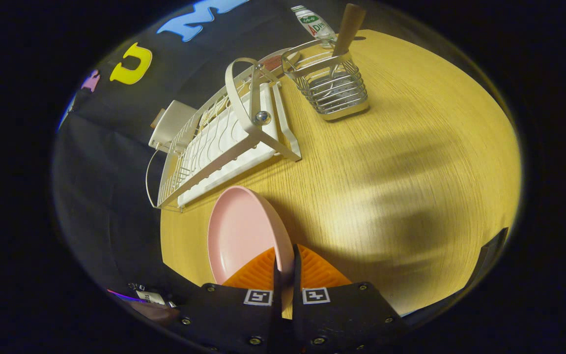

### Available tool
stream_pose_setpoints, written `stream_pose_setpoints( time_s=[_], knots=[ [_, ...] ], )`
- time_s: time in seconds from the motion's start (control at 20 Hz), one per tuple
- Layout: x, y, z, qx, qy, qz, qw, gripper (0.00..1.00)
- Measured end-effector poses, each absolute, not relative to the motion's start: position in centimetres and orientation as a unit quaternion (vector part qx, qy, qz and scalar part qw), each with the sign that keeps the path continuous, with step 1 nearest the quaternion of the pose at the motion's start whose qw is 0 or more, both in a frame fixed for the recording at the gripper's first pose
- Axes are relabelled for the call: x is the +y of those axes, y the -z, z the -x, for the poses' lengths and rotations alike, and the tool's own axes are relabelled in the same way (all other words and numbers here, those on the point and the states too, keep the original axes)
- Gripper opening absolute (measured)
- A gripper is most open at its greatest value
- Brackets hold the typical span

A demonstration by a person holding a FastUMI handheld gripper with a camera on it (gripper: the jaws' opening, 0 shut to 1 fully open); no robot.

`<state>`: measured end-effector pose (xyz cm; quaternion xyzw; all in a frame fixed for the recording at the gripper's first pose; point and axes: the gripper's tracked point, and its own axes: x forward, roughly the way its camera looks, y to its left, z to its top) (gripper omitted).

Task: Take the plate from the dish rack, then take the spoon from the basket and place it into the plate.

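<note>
Plate [243,231], pink and round, is out of the rack and stands on edge between the fingers, its hollow face turned to the left and its rim running down into the narrow gap where both fingers press on it; the gripper [283,268] is clenched on that rim. Under everything lies the table [410,172], a wide pale wood top that stretches ahead of and to the right of the jaws, with a soft shadow across its middle. Beyond the plate, ahead and slightly left of the jaws, sits the rack [224,142], a long white wire frame with a ribbed white drip tray inside it and a curved band arching over its near end, fixed with a shiny round knob. Farther ahead and a little right of the jaws stands the basket [334,91], a small metal wire holder resting on the table just beside the far end of the rack. Inside the basket leans the spoon [348,27], its wooden handle sticking up above the basket's rim and tilted to the right. Behind the basket, at the table's far edge, a small bottle [315,23] with a label stands tilted.
</note>
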<state>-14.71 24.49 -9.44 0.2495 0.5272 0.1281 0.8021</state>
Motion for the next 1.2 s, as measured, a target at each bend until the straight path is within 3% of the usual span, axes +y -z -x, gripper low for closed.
stream_pose_setpoints(
  time_s=[0.45,0.75,1.1,1.2],
  knots=[
    [21.2,9.0,13.7,0.485,-0.109,-0.214,0.841,0.17],
    [16.2,4.0,10.7,0.354,-0.069,-0.104,0.927,0.17],
    [12.3,-2.0,7.0,0.179,-0.036,-0.014,0.983,0.33],
    [10.9,-2.7,6.0,0.143,-0.019,-0.001,0.990,0.33]
  ],
)
